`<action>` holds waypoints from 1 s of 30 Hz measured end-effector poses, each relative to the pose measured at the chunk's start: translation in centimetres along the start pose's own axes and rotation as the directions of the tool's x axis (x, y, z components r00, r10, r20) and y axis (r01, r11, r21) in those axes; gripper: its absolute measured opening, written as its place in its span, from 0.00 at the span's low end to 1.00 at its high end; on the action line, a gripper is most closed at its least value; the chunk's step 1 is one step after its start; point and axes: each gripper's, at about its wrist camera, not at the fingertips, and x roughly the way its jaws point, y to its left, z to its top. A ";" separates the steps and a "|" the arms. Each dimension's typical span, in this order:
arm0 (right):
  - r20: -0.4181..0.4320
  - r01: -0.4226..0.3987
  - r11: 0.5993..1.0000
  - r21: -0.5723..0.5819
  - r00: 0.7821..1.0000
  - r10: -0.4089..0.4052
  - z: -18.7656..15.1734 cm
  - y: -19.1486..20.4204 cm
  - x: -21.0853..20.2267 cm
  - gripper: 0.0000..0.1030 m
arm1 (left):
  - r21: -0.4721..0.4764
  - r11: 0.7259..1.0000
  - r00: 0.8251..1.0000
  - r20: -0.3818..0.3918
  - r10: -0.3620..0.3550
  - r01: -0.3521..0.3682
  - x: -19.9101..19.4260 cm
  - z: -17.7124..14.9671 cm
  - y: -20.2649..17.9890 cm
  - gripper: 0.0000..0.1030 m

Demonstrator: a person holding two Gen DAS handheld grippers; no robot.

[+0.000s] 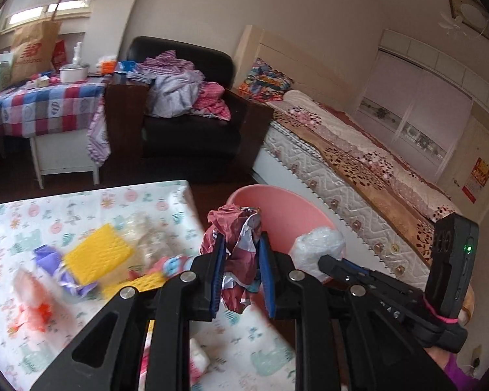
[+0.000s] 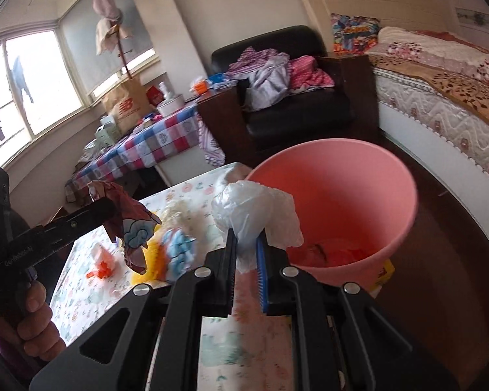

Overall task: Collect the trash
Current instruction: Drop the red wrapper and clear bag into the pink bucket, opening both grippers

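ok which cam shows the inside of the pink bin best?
Right wrist view: the pink bin shows its whole rim and its inside, with reddish trash at the bottom. In the left wrist view only part of the pink bin shows, behind the crumpled wrapper; its contents are hidden.

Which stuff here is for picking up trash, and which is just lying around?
For the job:
- left gripper, shut on crumpled red wrapper
- right gripper, shut on white plastic wad
- pink bin
- yellow sponge and scraps on the table

Just lying about:
- clothes on the black armchair
- paper shopping bag
- bed
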 end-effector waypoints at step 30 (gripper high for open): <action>-0.055 0.131 0.989 0.070 0.990 -0.128 0.3 -4.8 3.8 0.29 | -0.030 0.995 0.990 -0.099 -0.098 0.096 11.5 1.8 -4.0 0.38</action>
